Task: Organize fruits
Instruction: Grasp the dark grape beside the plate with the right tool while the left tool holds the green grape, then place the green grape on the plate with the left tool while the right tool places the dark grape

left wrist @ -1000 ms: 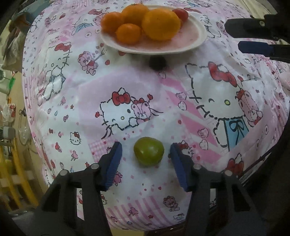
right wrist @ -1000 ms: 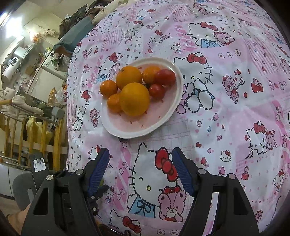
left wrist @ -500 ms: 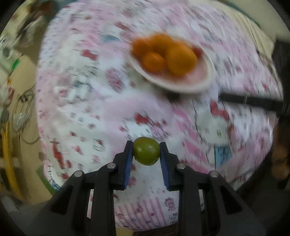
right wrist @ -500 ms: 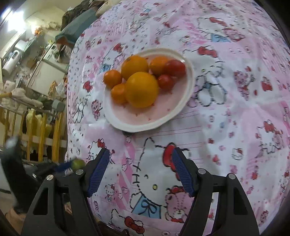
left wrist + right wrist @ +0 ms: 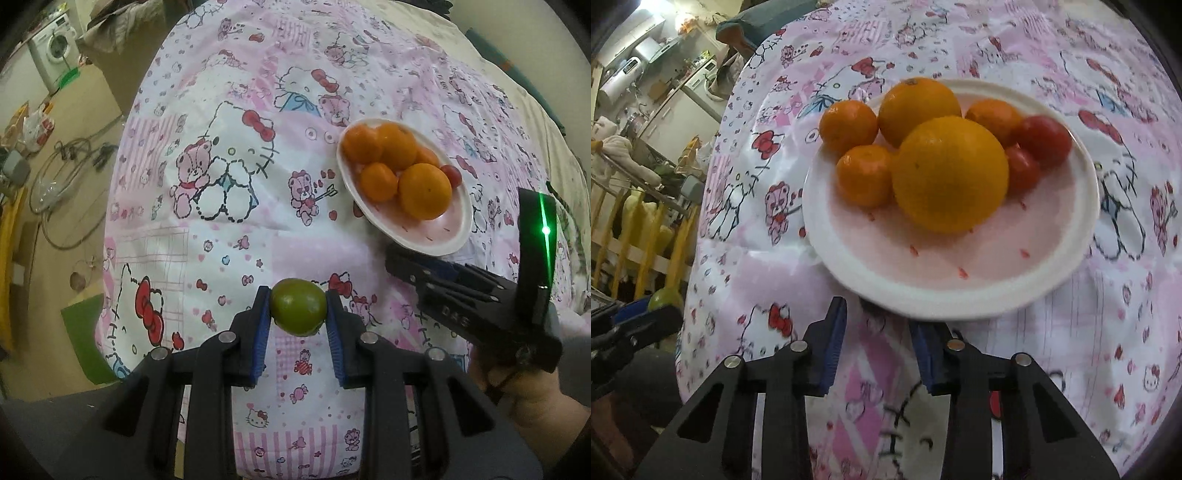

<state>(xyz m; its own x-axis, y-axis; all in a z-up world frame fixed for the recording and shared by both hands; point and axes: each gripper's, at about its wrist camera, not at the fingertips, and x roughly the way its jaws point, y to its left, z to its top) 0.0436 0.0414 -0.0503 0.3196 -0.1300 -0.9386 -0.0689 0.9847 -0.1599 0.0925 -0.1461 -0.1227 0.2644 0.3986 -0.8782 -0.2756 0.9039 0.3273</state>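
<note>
The left gripper point(image 5: 298, 312) is pinching a green tomato point(image 5: 298, 311) between its blue pads, holding it above the pink cartoon-print cloth point(image 5: 221, 206), near the plate point(image 5: 960, 288) of oranges point(image 5: 949, 173) and red tomatoes point(image 5: 1043, 140). The right gripper point(image 5: 877, 345) is hovering at the plate's near rim, its jaws closing with nothing between them.

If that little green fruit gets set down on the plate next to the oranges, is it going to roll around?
Probably somewhat. The green fruit, pinched in the left gripper, looks round and smooth, so it could roll. The plate has a raised rim that should contain it, and the oranges crowd the far side, so it would likely settle against them.
</note>
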